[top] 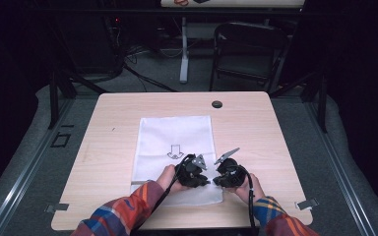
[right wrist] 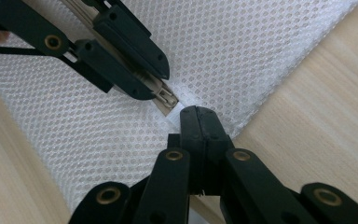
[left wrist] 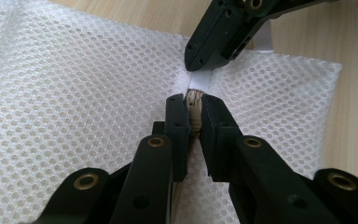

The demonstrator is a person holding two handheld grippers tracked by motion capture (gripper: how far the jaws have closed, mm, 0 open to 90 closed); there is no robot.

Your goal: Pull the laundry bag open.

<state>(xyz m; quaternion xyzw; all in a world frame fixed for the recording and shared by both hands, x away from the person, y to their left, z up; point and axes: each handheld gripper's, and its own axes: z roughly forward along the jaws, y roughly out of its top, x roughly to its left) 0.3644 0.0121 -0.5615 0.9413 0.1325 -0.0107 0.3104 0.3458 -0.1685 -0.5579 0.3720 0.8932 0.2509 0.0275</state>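
mesh bag (top: 174, 142), white and printed with a small arrow, is lying flat across the middle of a pale wooden table (top: 256, 128), its near edge at the person's hands. left gripper (left wrist: 192, 108) is pinching a beige zipper pull (left wrist: 194, 103) between its nearly closed jaws at the bag's near edge. right gripper (right wrist: 196, 113), jaws pressed tightly together, is nipping the white fabric tab (left wrist: 200, 80) just beside that pull, the two tips almost meeting. plaid sleeves (top: 128, 211) are entering from below.
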